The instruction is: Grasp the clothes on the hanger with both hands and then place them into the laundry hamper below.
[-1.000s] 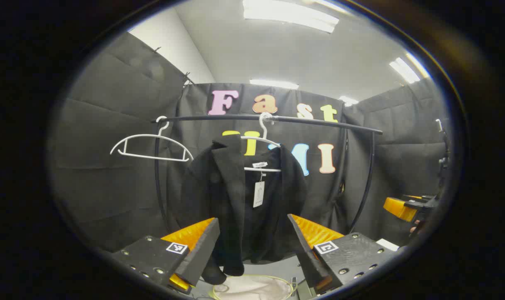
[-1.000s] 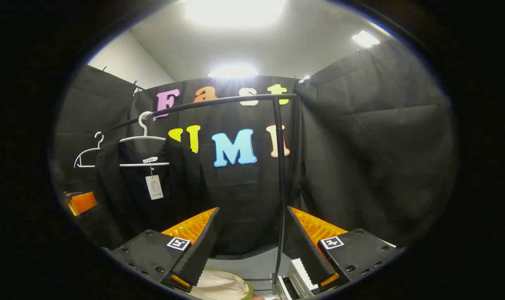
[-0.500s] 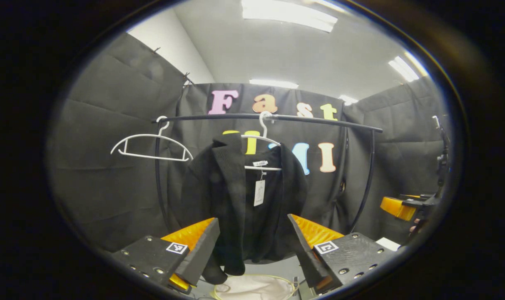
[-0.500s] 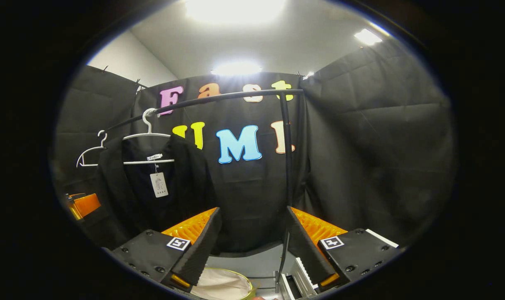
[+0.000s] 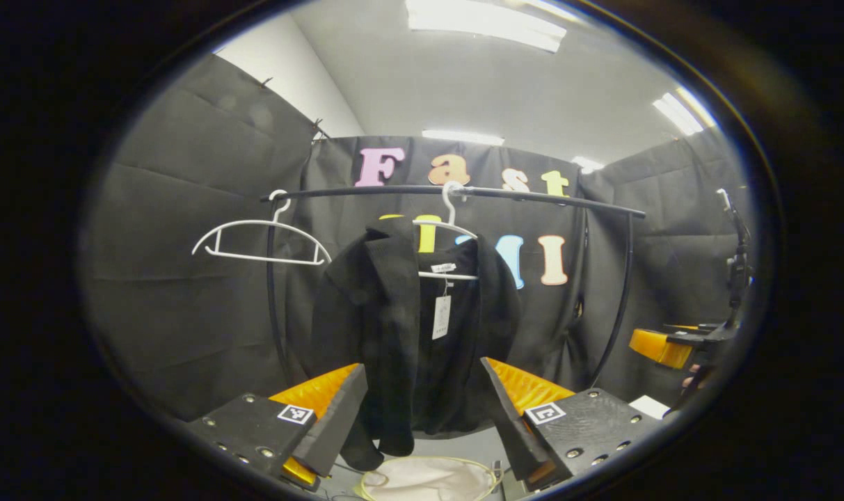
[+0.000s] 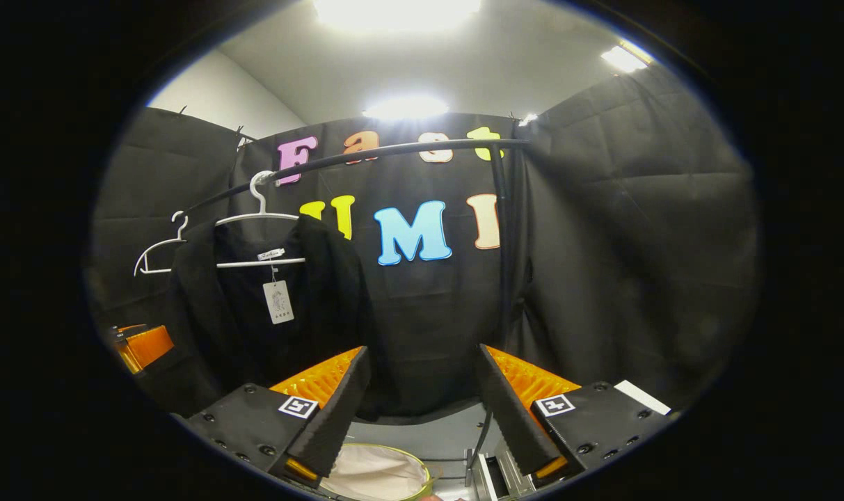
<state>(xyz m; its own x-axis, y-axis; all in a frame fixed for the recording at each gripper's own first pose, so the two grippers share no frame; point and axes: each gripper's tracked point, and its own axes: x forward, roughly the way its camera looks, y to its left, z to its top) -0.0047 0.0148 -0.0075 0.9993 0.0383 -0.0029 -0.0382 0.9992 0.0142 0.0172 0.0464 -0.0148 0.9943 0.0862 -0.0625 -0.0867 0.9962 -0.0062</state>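
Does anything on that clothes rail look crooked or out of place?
Yes. The black jacket sits lopsided on its white hanger: one collar side rides up high, and part of the hanger's arm pokes out bare. Beside it a second white hanger hangs bare on the rail. Nothing looks torn or spilled.

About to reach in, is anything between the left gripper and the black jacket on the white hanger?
Nothing visible. The left gripper is open with the black jacket straight ahead; the laundry hamper sits below.
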